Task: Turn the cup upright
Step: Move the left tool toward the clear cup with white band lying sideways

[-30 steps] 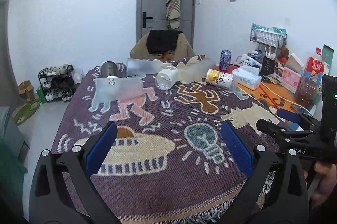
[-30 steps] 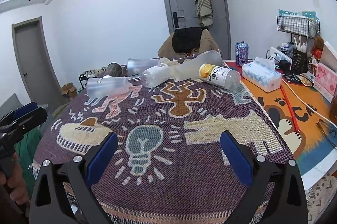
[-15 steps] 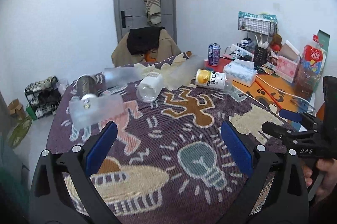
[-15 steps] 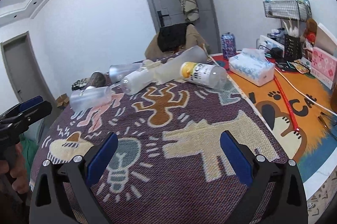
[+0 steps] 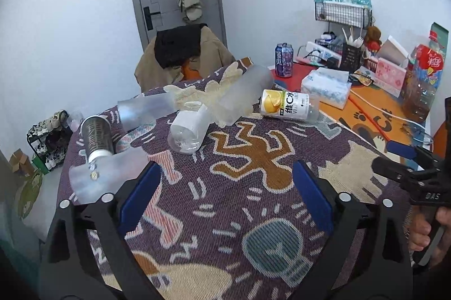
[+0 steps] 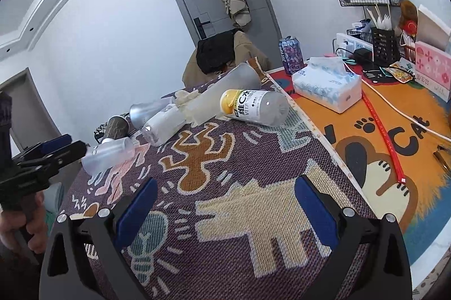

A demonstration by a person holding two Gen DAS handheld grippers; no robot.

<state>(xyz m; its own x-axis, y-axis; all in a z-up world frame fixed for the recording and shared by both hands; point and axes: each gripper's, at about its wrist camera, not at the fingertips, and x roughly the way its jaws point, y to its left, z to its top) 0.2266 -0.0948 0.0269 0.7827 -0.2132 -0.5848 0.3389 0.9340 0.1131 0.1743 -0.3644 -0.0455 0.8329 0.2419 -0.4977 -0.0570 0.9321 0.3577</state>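
Both our grippers, left and right, have advanced over the patterned cloth, jaws wide and empty, toward the frosted cup lying near its left edge.

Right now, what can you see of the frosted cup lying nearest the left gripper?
The frosted cup is translucent, plastic-looking and tapered, lying on its side on the patterned cloth near the table's left edge. A small round sticker shows on its wall. Its narrow end lies close against the dark printed cup; actual contact is unclear. The left gripper sits open just short of it, not touching.
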